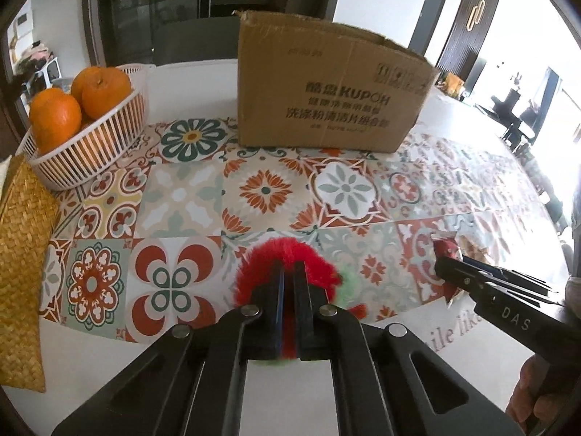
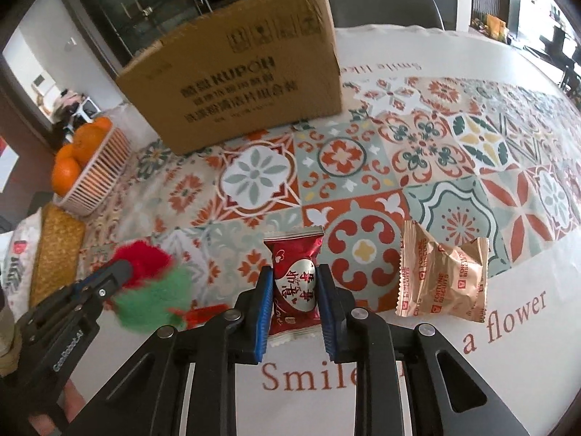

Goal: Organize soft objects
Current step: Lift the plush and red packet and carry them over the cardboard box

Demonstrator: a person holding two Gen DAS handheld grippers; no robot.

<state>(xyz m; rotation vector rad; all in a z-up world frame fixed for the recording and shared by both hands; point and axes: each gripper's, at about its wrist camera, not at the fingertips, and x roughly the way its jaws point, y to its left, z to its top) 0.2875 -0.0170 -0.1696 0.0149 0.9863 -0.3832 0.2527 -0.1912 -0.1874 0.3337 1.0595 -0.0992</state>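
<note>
My left gripper (image 1: 288, 269) is shut on a fluffy red and green plush toy (image 1: 287, 250), low over the patterned tablecloth; it also shows in the right wrist view (image 2: 152, 283). My right gripper (image 2: 294, 272) has its blue pads on both sides of a red snack packet (image 2: 294, 272), pressing its sides; the packet rests on the table. In the left wrist view the right gripper (image 1: 445, 259) sits at the right with the red packet (image 1: 446, 245) at its tip. A cardboard box (image 1: 326, 87) stands at the back of the table.
A gold fortune biscuit packet (image 2: 441, 276) lies right of the red packet. A white basket (image 1: 90, 145) with oranges (image 1: 54, 116) stands at the back left. A woven straw mat (image 1: 21, 254) lies at the left edge.
</note>
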